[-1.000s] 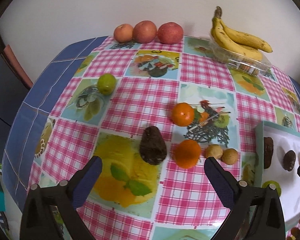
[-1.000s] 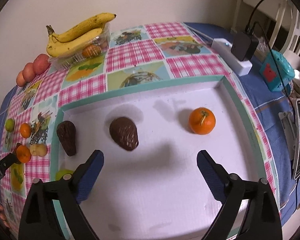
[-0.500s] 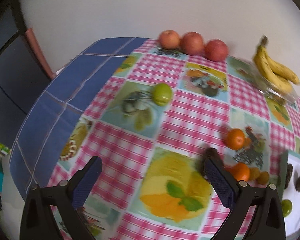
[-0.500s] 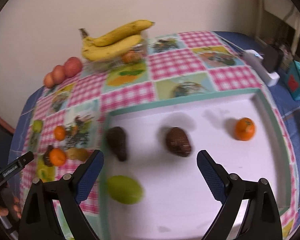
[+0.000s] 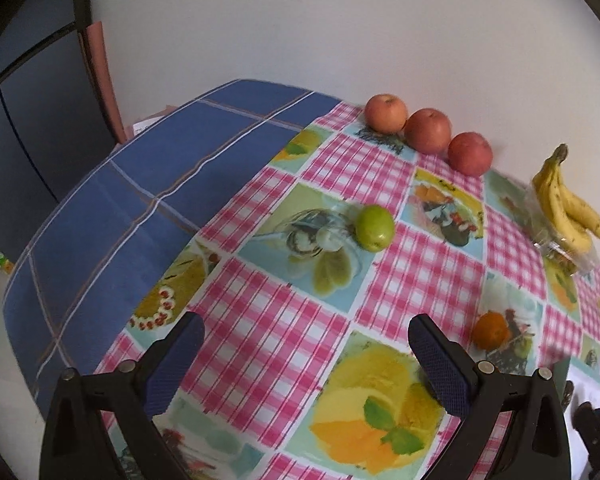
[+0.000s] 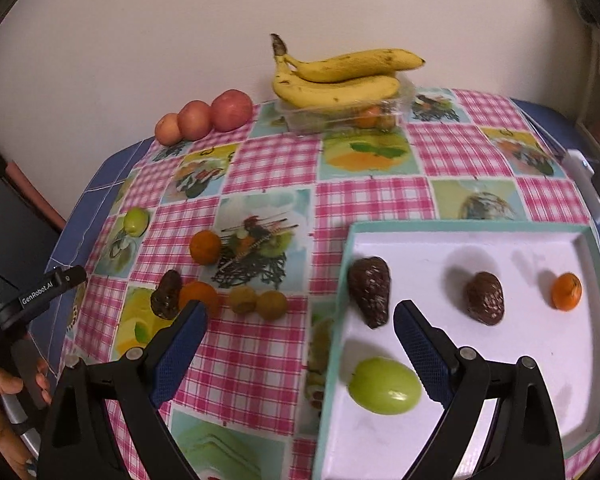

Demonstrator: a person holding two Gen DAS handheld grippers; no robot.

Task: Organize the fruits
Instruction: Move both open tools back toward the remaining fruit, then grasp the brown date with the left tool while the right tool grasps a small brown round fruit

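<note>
Both grippers, left and right, stand wide and empty above the table. The tray at right holds two avocados, a green fruit and an orange. The lime lies alone at far left. It looks light, firm and round, likely to roll; grip it across its middle.

A home dining spot: the desk wears a pink checked oilcloth printed with fruit pictures, laid over a blue cloth, pushed against a plain wall. Apples and bananas sit far along the wall, and a charger lies at the right edge.
</note>
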